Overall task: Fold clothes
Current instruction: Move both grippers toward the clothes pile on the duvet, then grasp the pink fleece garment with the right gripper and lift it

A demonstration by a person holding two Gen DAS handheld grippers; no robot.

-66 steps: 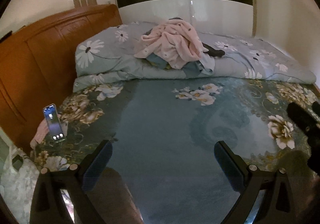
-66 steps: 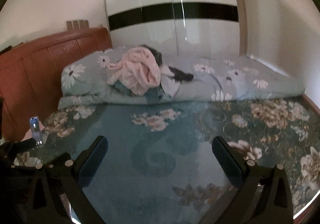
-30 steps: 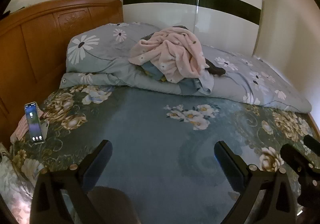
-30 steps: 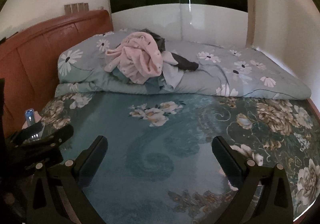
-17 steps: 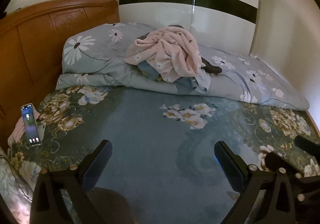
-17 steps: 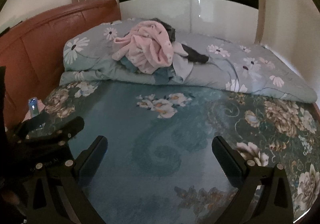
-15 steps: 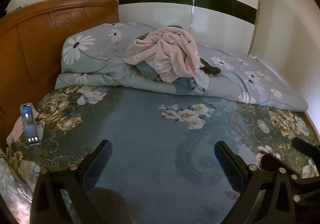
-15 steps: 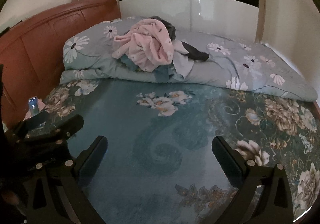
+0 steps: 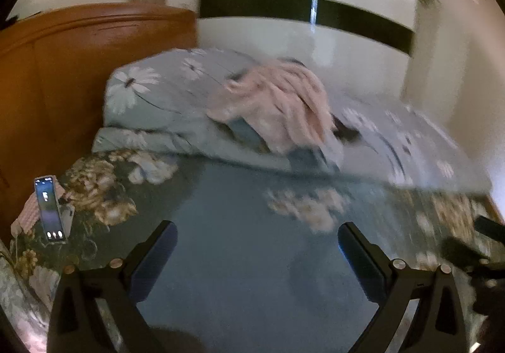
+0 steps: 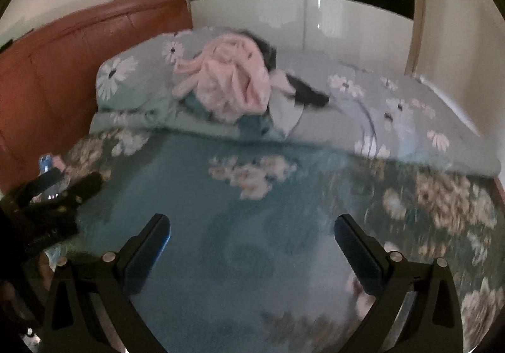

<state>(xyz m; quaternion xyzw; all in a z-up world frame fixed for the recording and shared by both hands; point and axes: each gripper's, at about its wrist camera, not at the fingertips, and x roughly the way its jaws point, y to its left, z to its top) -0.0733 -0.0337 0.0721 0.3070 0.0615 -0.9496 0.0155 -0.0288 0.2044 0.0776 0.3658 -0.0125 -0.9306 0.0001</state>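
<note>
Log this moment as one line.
phase: approach | left tool: open, empty | right tool: open, empty | pink garment: heaped on quilt, untouched

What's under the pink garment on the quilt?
Under the pink garment a teal piece, a pale one and something dark stick out, all heaped on the folded floral quilt. How many clothes lie beneath is hidden.

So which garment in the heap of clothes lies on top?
The pink garment lies on top, draped over the heap; the dark piece and the blue ones only stick out from under it.
</note>
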